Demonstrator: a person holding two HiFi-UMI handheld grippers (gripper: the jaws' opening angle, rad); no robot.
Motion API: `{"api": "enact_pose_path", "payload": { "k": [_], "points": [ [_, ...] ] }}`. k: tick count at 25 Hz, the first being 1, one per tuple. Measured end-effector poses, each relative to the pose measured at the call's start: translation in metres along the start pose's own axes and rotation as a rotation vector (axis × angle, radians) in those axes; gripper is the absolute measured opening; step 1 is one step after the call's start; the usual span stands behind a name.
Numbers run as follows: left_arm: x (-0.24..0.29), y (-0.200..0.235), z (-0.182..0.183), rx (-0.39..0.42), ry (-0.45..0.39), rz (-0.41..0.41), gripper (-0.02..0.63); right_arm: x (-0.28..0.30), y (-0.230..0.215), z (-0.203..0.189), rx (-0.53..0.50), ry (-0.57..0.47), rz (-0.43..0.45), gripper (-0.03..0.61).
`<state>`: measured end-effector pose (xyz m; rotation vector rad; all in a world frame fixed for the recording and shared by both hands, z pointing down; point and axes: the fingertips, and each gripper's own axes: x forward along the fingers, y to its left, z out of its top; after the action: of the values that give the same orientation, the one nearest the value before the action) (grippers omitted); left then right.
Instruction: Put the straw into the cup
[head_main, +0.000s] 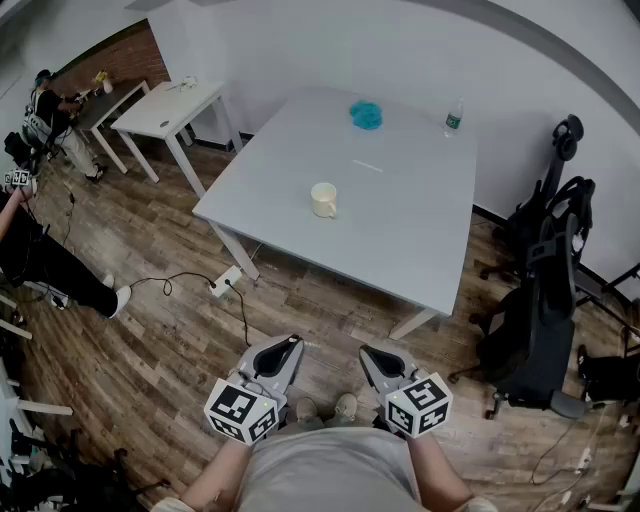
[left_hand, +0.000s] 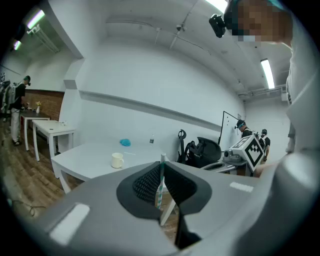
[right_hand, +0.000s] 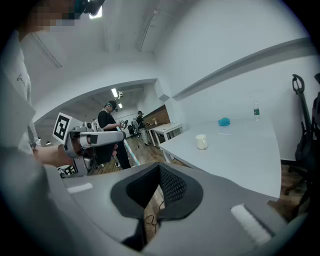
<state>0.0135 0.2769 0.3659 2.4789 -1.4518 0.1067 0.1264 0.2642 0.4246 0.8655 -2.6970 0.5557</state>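
L claw (left_hand: 161, 169) tight on striped straw (left_hand: 159, 186), R claw (right_hand: 160, 170) closed & empty, cup (head_main: 324, 199) well apart on table (head_main: 420, 235).

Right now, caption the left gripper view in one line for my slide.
Left gripper shut on a striped straw, the cream cup standing on the grey table ahead.

Your straw (left_hand: 159, 192) shows white with teal stripes, between black ribbed pads (left_hand: 145, 182) on the grey left tongs (left_hand: 161, 167). In the head view there's a cream cup (head_main: 324, 199) mid-frame, a pale grey surface (head_main: 420, 230), a turquoise lump (head_main: 366, 114) top centre, and a brown plank floor (head_main: 150, 330).
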Motion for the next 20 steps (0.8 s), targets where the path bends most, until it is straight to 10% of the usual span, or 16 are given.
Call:
{"api": "enact_pose_path", "payload": {
  "k": [20],
  "points": [
    [-0.040, 0.000, -0.006, 0.010, 0.003, -0.050, 0.043, 0.016, 0.055, -0.001, -0.009, -0.008, -0.014, 0.008]
  ]
}}
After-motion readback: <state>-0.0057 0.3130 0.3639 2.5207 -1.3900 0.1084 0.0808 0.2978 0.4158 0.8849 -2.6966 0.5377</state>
